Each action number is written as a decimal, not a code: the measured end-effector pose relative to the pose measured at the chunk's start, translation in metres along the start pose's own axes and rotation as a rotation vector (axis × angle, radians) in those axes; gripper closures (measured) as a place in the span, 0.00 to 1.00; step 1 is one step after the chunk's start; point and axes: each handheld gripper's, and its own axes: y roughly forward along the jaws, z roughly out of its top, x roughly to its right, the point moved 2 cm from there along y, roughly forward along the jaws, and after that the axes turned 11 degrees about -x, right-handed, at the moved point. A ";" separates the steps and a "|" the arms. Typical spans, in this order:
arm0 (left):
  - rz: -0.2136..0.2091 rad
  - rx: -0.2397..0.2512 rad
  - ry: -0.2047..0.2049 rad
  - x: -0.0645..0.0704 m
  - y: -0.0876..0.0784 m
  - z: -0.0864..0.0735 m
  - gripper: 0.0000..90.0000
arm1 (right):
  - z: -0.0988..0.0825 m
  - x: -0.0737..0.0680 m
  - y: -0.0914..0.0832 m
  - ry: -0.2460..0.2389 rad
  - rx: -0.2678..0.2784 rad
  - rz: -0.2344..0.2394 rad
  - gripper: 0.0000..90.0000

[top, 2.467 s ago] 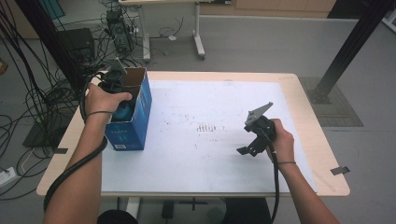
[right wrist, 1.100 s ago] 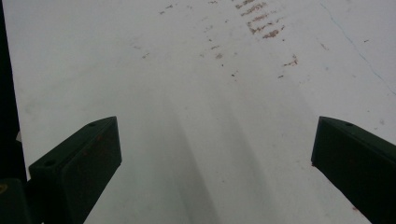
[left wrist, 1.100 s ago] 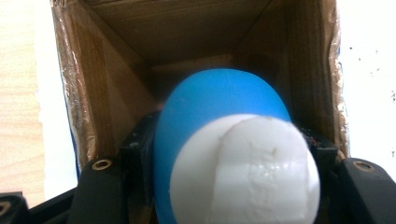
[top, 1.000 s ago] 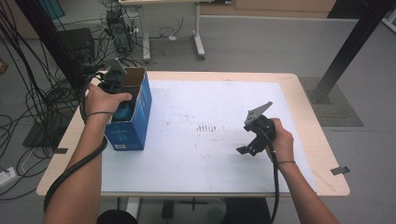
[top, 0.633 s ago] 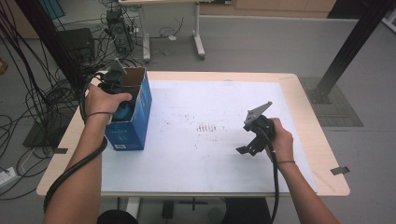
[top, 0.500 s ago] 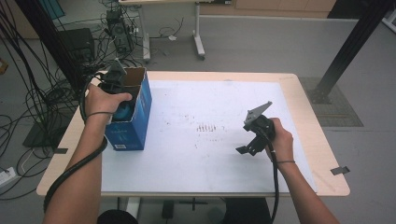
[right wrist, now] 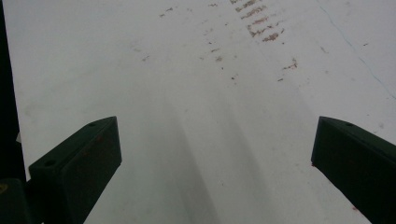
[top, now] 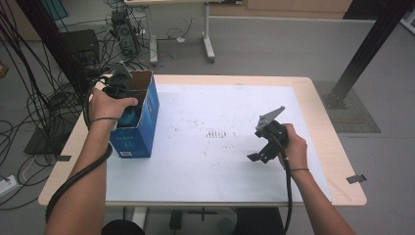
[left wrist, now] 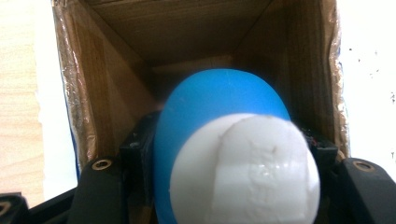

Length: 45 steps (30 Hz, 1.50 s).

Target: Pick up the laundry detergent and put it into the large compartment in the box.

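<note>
Holding a blue, white-capped plastic bottle (left wrist: 219, 135) clamped in my left gripper (left wrist: 233, 163) inside the open blue cardboard box (top: 139, 122); right gripper (right wrist: 215, 158) fingers (right wrist: 79, 158) spread apart above the white bench (top: 220, 161).

The open blue box (top: 136, 122) stands at the tabletop's (top: 215, 186) left edge near the far corner, the sole obstruction. From box to right edge, passage is unobstructed. A blue-and-white object (left wrist: 224, 144) occupies the box opening.
</note>
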 end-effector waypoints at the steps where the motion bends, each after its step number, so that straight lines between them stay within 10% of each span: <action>1: 0.000 -0.001 0.001 0.000 0.000 0.000 0.42 | 0.000 0.000 0.000 0.000 -0.001 0.000 0.02; 45: 0.018 0.035 -0.031 0.001 -0.011 -0.001 0.37 | -0.001 -0.001 0.000 0.002 0.008 0.000 0.02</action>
